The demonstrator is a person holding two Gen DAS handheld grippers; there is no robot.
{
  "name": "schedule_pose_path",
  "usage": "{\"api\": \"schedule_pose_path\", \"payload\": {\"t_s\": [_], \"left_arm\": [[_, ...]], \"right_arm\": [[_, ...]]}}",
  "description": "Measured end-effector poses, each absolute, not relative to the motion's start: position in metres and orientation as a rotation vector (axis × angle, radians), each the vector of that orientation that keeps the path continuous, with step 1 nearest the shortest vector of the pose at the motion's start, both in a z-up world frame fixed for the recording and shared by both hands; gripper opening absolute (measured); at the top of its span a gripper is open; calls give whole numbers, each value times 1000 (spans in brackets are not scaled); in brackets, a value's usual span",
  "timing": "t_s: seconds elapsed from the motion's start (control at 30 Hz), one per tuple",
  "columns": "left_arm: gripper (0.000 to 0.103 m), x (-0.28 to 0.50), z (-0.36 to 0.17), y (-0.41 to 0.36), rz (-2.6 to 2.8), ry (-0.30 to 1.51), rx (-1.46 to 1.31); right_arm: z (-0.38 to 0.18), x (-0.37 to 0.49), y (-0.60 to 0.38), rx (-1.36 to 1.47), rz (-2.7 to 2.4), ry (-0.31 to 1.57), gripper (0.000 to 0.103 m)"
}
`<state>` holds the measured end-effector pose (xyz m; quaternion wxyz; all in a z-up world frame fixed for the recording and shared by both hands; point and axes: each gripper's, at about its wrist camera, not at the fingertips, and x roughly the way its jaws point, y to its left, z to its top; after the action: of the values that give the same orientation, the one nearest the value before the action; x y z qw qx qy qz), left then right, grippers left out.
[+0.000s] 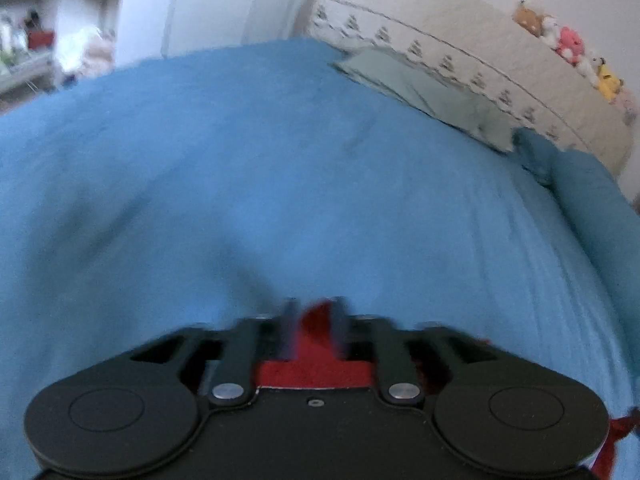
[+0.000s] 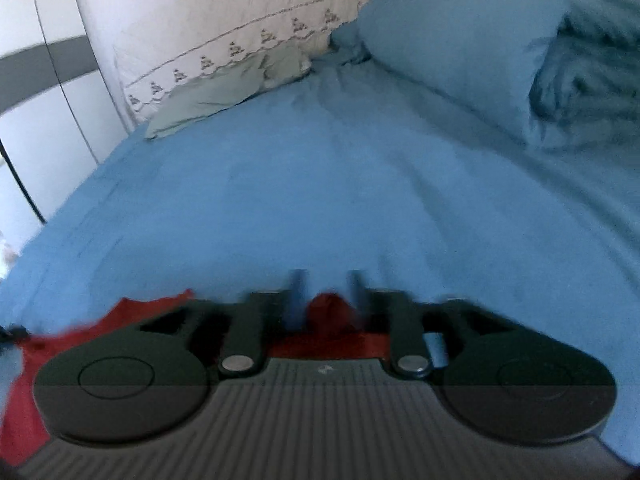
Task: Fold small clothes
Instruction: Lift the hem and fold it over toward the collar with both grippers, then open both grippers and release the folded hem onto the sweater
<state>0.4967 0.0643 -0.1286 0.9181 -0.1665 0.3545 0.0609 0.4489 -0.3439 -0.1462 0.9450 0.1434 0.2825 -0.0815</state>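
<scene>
Both the left gripper [image 1: 314, 312] and right gripper [image 2: 326, 292] were clamped on the red garment [image 2: 80, 320], held above the blue bedsheet [image 1: 280, 160], apparently mid-fold; laying it flat appeared next.

Right claw [image 2: 326, 280] apparently pinching red garment [image 2: 60, 344], blue bedsheet [image 2: 320, 192], green pillow [image 2: 224, 92], blue pillow [image 2: 452, 44]
</scene>
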Motion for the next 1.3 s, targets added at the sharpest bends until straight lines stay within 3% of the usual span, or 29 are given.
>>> {"api": "schedule_pose_path", "payload": {"t_s": [0.03, 0.07, 0.23, 0.47, 0.73, 0.93, 1.03, 1.1, 1.3], "left_arm": [[79, 490, -124, 67, 155, 705, -311], [84, 482, -119, 66, 167, 675, -278], [84, 429, -118, 52, 45, 691, -142], [85, 378, -166, 29, -80, 817, -23], [89, 357, -176, 43, -59, 858, 34], [91, 352, -138, 45, -74, 827, -62], [103, 334, -112, 28, -99, 760, -31], [103, 323, -102, 17, -128, 733, -13], [103, 323, -115, -13, -170, 810, 37]], "right_arm": [[-143, 445, -339, 258, -182, 545, 94], [-140, 438, -336, 221, -180, 502, 95], [-135, 399, -306, 104, -25, 477, 95], [-178, 356, -267, 29, 93, 602, 95], [-206, 346, -305, 128, -98, 674, 95], [-172, 319, -310, 96, -105, 629, 96], [-146, 304, -299, 39, -73, 610, 96], [-127, 286, -290, -19, -35, 584, 103], [-112, 265, -268, 32, -27, 666, 103]]}}
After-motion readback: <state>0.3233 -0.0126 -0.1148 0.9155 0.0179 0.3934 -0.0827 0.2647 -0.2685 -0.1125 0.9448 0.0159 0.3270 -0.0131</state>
